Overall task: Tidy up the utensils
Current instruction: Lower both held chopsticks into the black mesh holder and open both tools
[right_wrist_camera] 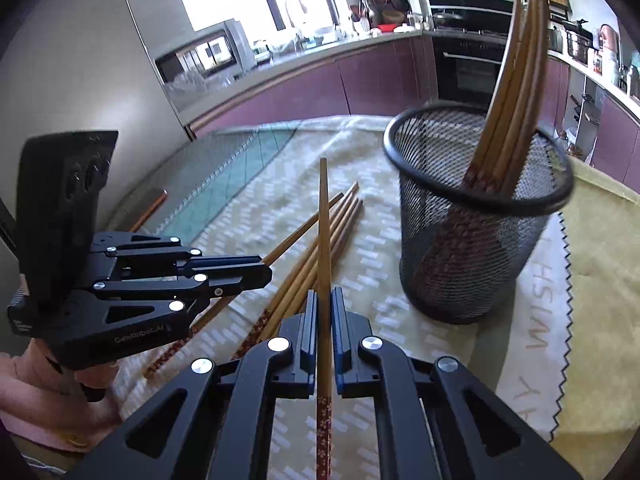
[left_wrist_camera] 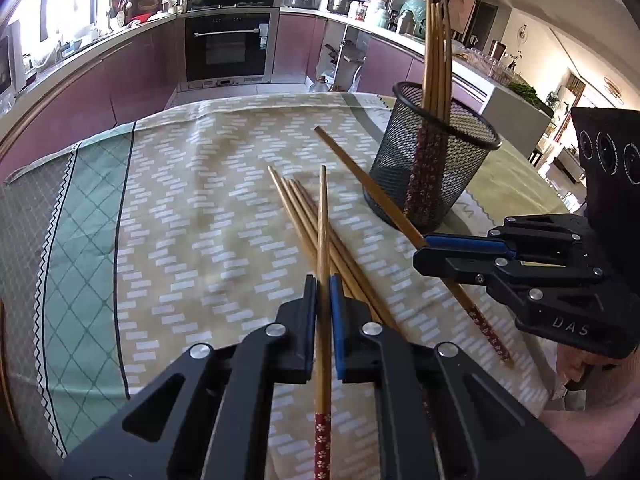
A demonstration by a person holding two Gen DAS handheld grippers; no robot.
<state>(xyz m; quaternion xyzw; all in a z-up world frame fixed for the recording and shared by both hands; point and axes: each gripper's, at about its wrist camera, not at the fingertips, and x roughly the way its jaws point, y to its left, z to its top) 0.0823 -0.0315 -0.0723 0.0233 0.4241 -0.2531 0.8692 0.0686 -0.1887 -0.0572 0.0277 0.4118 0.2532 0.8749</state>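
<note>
My left gripper (left_wrist_camera: pixel 323 280) is shut on a wooden chopstick (left_wrist_camera: pixel 322 240) with a red flowered end and holds it over the table. My right gripper (right_wrist_camera: pixel 324 296) is shut on another chopstick (right_wrist_camera: pixel 324 232); it shows in the left wrist view (left_wrist_camera: pixel 424 254) holding that chopstick (left_wrist_camera: pixel 360 172) next to the cup. A black mesh cup (left_wrist_camera: pixel 432 160) stands upright with several chopsticks (left_wrist_camera: pixel 438 60) in it; it also shows in the right wrist view (right_wrist_camera: pixel 476 220). Loose chopsticks (left_wrist_camera: pixel 300 208) lie on the cloth, also seen from the right (right_wrist_camera: pixel 340 232). The left gripper (right_wrist_camera: pixel 264 274) shows there too.
A patterned tablecloth (left_wrist_camera: pixel 192 208) covers the table. Purple kitchen cabinets and an oven (left_wrist_camera: pixel 228 48) stand behind it. The table's far edge lies behind the cup. My hands hold the gripper handles at the near edge.
</note>
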